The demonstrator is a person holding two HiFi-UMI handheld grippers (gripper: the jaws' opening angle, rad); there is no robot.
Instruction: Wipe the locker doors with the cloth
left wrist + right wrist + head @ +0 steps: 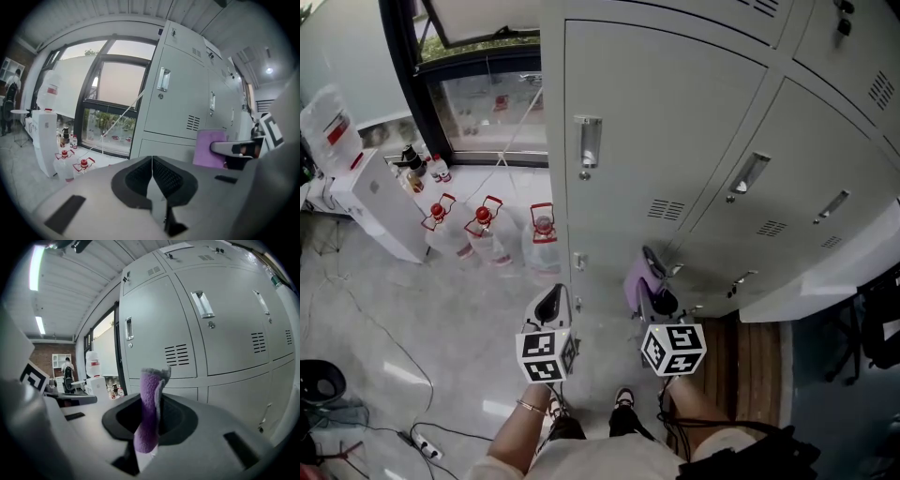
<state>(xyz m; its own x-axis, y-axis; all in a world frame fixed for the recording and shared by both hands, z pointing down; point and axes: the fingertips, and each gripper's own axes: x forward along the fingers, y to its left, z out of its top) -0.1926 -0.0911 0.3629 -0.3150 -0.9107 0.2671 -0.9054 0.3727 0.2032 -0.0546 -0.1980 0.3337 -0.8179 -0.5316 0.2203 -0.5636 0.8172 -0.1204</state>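
Grey metal locker doors (666, 131) fill the far right, with water jugs (542, 239) on the floor at far left. Right gripper (157, 416) is clamped on the purple cloth (149, 399), close to a lower door; contact unclear. Left gripper (151, 164) sits to its left, jaws pressed together, empty.

Cloth (636, 281) partly hidden behind right gripper (654, 269); lockers (675, 141) cut off at top edge.
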